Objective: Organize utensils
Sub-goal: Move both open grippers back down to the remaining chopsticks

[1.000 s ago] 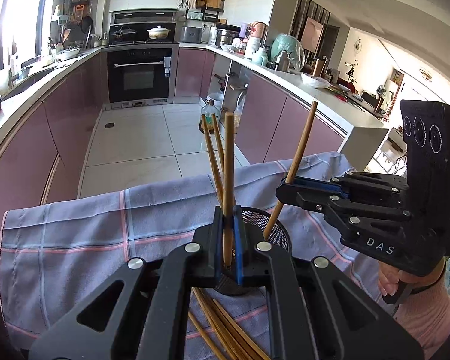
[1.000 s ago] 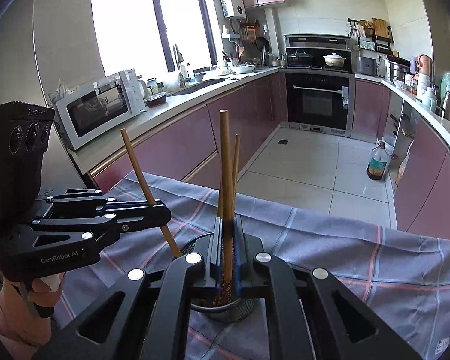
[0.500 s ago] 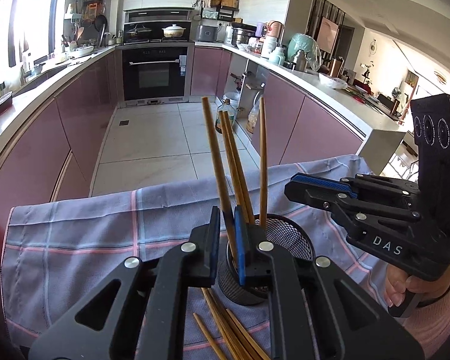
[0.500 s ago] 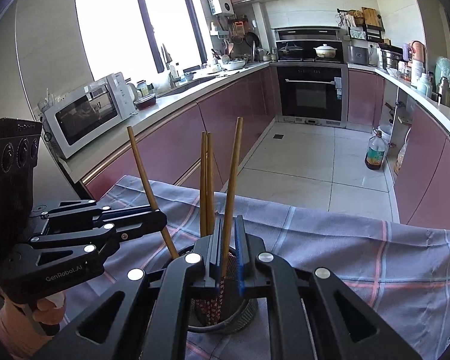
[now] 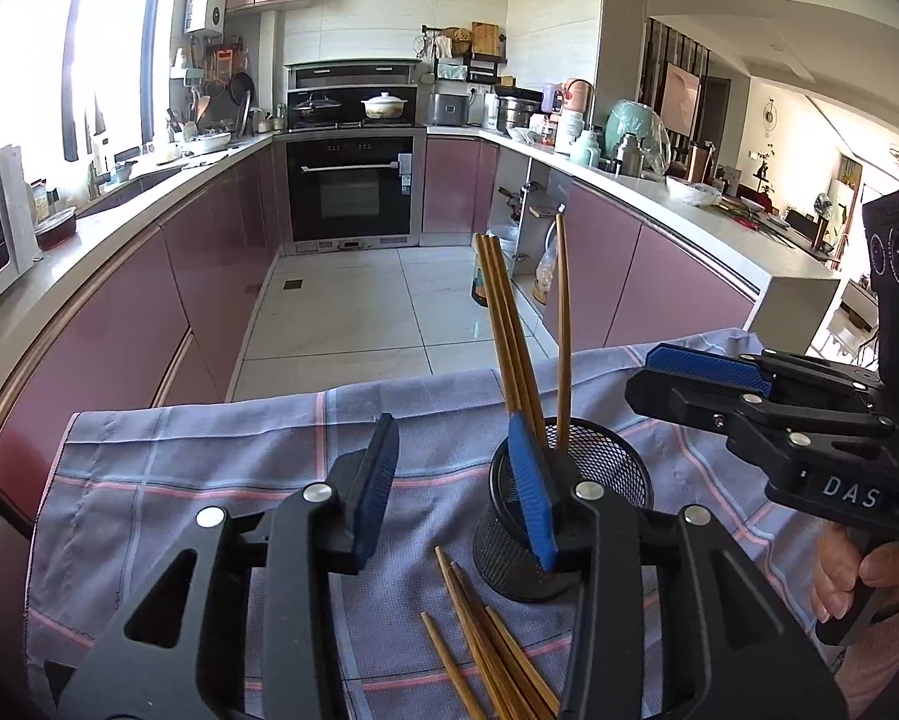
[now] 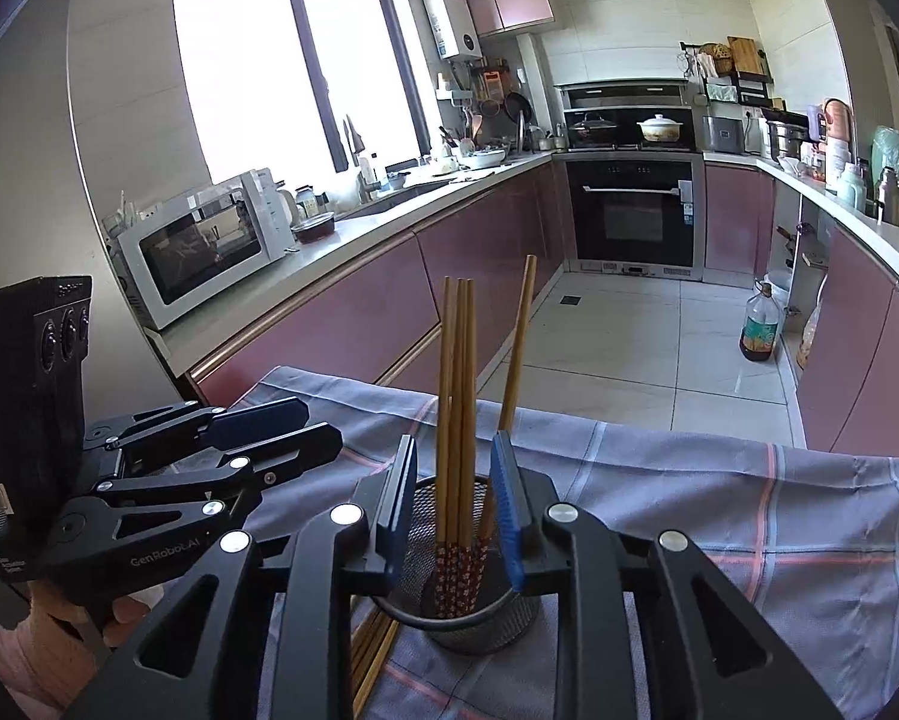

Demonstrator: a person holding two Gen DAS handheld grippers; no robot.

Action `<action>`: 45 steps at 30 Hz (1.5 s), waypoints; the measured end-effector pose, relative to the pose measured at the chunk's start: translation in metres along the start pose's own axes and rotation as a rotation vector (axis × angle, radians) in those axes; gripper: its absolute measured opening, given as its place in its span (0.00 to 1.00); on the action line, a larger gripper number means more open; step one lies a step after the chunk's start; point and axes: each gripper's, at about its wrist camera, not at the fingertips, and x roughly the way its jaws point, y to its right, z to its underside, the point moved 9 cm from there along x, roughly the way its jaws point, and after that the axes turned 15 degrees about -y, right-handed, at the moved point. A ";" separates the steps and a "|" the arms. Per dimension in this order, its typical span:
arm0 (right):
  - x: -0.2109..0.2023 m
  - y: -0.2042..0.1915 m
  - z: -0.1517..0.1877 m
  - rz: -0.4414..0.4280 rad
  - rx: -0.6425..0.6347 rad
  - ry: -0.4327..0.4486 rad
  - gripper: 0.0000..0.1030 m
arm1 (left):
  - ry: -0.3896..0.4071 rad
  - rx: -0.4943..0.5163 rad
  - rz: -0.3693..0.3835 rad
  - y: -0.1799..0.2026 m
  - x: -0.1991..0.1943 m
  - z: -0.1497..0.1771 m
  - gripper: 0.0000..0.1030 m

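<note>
Standing in the mesh holder [image 5: 563, 516] we see four chopsticks [image 6: 458, 420]; loose chopsticks [image 5: 485, 654] lie on the checked cloth [image 5: 209, 450] just beside the holder. Both grippers have just been opening: the left gripper [image 5: 458, 483] and the right gripper [image 6: 452, 498] stand parted, pressing on nothing.

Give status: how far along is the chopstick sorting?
Done: four chopsticks stand in the mesh cup. In hand: nothing; the left gripper and right gripper have just been opening, jaws clear. Left: loose chopsticks on the cloth.
</note>
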 end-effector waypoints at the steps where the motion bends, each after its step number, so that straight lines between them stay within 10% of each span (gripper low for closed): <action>1: -0.004 -0.005 0.003 -0.007 -0.013 0.006 0.30 | 0.009 -0.001 -0.006 -0.001 -0.005 0.004 0.38; 9: -0.019 -0.035 0.046 -0.061 -0.101 -0.020 0.35 | -0.003 -0.002 -0.027 -0.014 -0.025 0.053 0.43; 22: 0.052 -0.045 0.141 -0.077 -0.053 -0.297 0.35 | -0.221 -0.043 -0.005 -0.026 0.025 0.162 0.43; 45: 0.069 -0.045 0.160 -0.006 -0.063 -0.351 0.31 | -0.308 0.013 0.017 -0.005 0.052 0.181 0.44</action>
